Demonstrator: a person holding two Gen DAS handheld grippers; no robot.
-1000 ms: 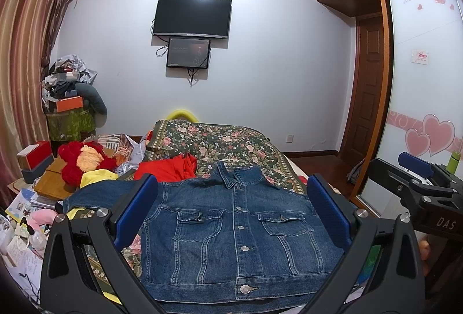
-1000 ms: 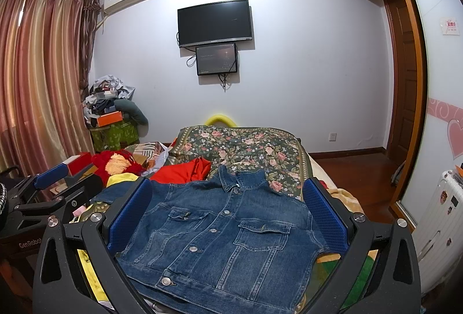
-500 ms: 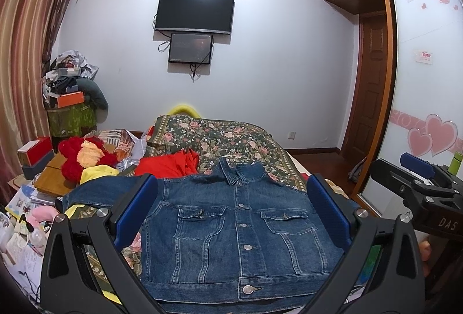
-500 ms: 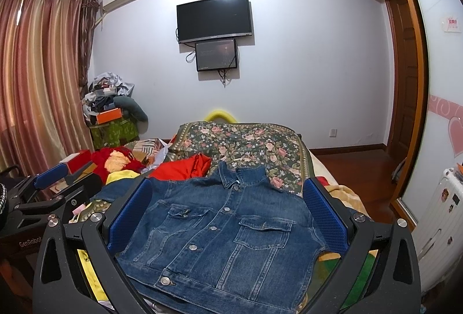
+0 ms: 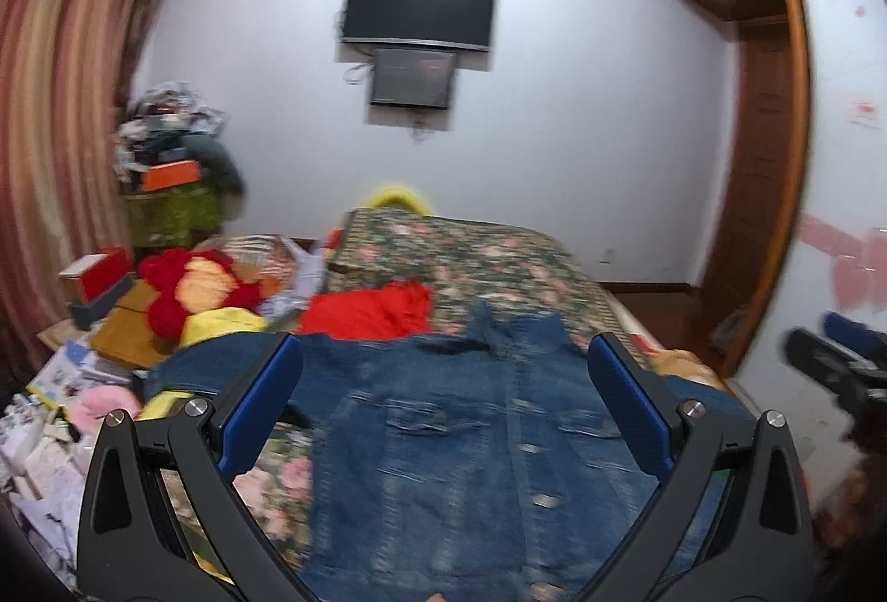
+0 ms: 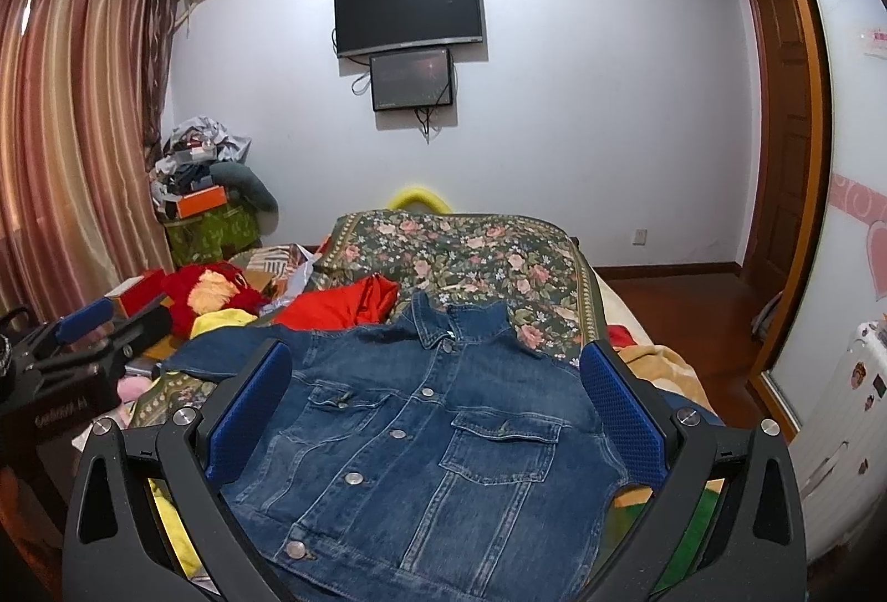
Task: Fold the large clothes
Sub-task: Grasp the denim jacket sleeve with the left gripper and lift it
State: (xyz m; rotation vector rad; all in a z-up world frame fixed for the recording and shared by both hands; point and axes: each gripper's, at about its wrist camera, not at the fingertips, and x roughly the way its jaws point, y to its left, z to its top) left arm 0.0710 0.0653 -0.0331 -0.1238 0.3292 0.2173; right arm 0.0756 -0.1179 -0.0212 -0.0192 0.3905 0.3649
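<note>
The denim jacket is laid flat, unfolded — nothing is gripped by the left gripper or right gripper, fingers spread wide.

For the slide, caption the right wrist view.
Open right gripper above a denim jacket spread front-up on the bed; left gripper at left.

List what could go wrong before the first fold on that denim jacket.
1. The red garment lies against the denim jacket at its collar; a claw reaching there may catch both.
2. One sleeve trails off towards the clutter beside the bed, so it may drag things along.
3. Both the left claw and right claw hang open, gripping nothing; stiff denim may slip from a shallow pinch.
</note>
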